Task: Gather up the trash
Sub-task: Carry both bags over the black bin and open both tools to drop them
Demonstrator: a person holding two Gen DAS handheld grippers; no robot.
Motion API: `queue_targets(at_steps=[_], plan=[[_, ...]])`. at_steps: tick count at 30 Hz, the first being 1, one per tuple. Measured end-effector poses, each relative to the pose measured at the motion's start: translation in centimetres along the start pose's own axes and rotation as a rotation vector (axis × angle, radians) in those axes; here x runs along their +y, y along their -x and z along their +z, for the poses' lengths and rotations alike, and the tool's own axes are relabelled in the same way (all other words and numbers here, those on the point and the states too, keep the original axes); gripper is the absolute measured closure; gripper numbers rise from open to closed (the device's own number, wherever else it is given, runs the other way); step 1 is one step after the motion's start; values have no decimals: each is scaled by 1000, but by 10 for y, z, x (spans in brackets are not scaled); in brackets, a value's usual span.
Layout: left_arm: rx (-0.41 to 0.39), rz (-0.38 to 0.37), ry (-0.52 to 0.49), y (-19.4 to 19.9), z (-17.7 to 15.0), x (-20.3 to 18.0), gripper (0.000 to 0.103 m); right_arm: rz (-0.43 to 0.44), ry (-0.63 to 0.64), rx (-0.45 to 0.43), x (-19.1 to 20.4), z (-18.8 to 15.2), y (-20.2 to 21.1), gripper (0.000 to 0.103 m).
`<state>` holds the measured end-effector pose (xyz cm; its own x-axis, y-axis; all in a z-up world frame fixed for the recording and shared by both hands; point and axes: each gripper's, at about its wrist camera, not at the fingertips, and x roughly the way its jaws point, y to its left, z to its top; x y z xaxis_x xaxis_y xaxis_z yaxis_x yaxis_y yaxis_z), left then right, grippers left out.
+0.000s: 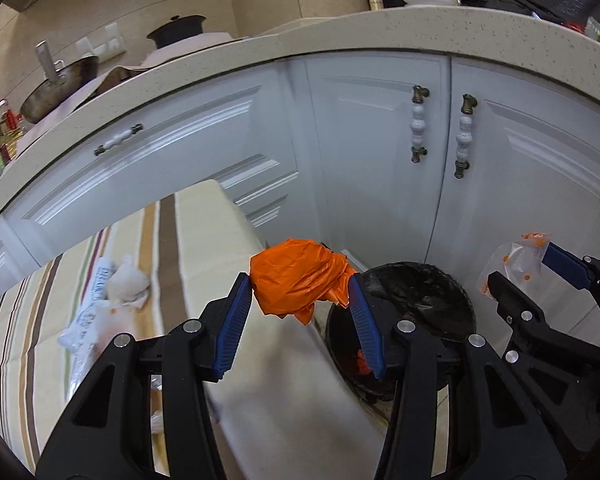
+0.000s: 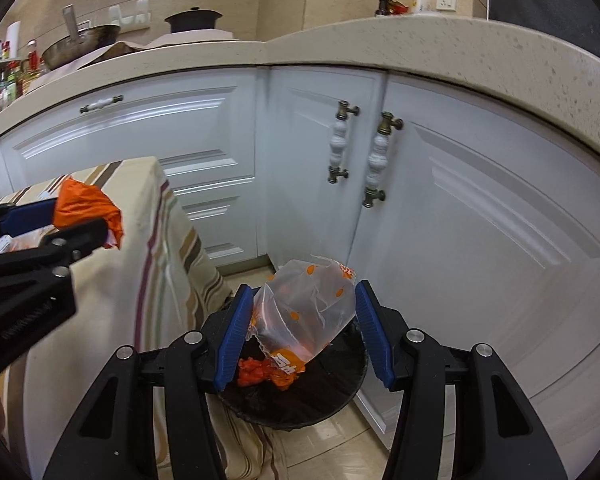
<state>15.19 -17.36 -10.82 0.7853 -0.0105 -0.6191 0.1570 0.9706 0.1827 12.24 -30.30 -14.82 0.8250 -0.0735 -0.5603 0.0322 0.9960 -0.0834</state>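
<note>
One crumpled orange bag [image 1: 298, 278] is pinched in the left gripper [image 1: 300, 294] just left of the single black trash bin [image 1: 420, 292], beside the striped table [image 1: 204, 232]. One clear orange-dotted bag [image 2: 304, 308], long axis upright, sits between the right gripper [image 2: 304, 322] fingers above the bin, its printed end hanging down; whether they press it cannot be told. Two more wrappers [image 1: 88, 316] lie on the table.

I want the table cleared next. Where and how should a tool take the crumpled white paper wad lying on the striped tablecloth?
Take the crumpled white paper wad across its rounded upper bulge, coming down from above. It lies low on the striped tablecloth, touching a printed clear plastic wrapper on its near side, so a side approach would likely catch that wrapper as well.
</note>
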Motion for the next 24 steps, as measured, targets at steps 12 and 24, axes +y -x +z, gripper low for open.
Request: queue_targets(at_steps=[12,24], plan=[[51,-7,-42,-53,23,-32,35,-10,-74,40,-30,7,-47,39],[54,-10,-40,-52,22,-30,31,-13,-94,49,-35,4,-48,38]])
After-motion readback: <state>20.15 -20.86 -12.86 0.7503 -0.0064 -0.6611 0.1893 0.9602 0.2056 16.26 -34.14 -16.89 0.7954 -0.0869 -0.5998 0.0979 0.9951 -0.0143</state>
